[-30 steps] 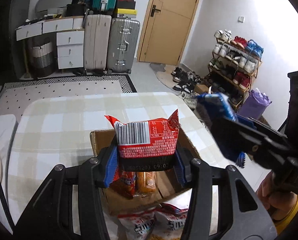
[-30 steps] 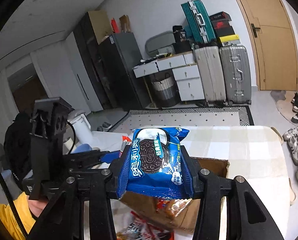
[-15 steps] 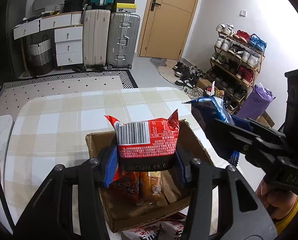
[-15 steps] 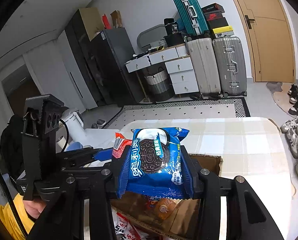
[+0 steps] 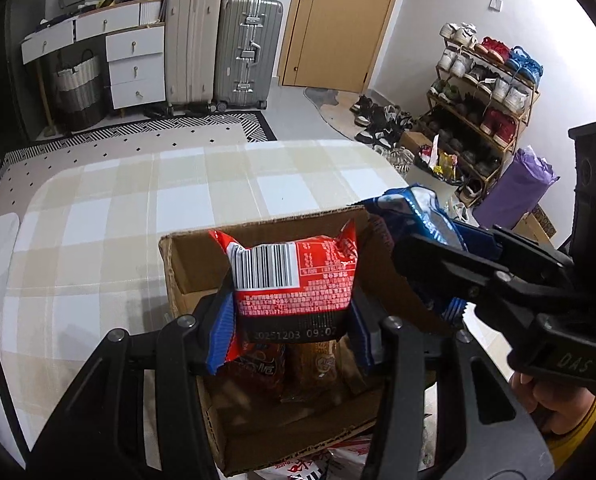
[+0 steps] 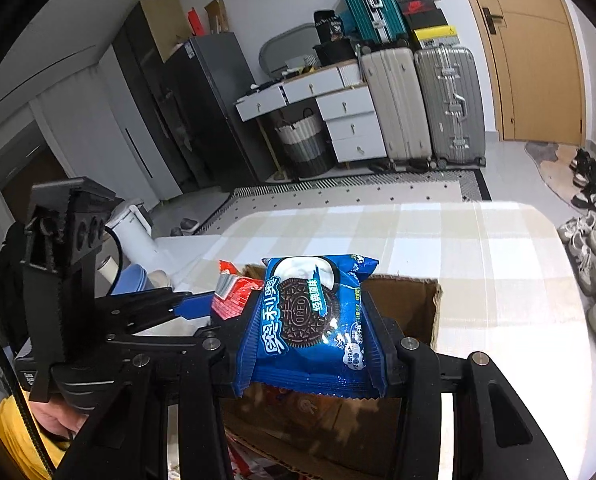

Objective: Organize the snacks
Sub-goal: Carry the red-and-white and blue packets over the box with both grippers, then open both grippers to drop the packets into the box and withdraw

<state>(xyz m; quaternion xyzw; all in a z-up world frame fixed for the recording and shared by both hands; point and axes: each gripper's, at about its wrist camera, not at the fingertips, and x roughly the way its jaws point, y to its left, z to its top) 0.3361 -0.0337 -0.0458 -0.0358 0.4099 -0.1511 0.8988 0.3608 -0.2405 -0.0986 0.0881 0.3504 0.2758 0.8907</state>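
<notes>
My left gripper [image 5: 292,314] is shut on a red snack packet [image 5: 294,280] with a barcode, held upright over the open cardboard box [image 5: 186,264]. Inside the box lie a red packet [image 5: 258,368] and an orange-brown packet [image 5: 318,364]. My right gripper [image 6: 312,330] is shut on a blue Oreo packet [image 6: 310,316], held above the box [image 6: 410,308]. In the left wrist view the Oreo packet [image 5: 414,208] hangs over the box's right wall. In the right wrist view the red packet [image 6: 232,294] shows at the left.
The box stands on a table with a beige checked cloth [image 5: 138,208]. More snack packets [image 5: 330,464] lie in front of the box. A white kettle and blue bowl [image 6: 134,276] sit at the table's left side. Suitcases, drawers and a shoe rack stand beyond.
Both grippers have come down and forward over the box with their packets still held. The box now fills more of both views.
</notes>
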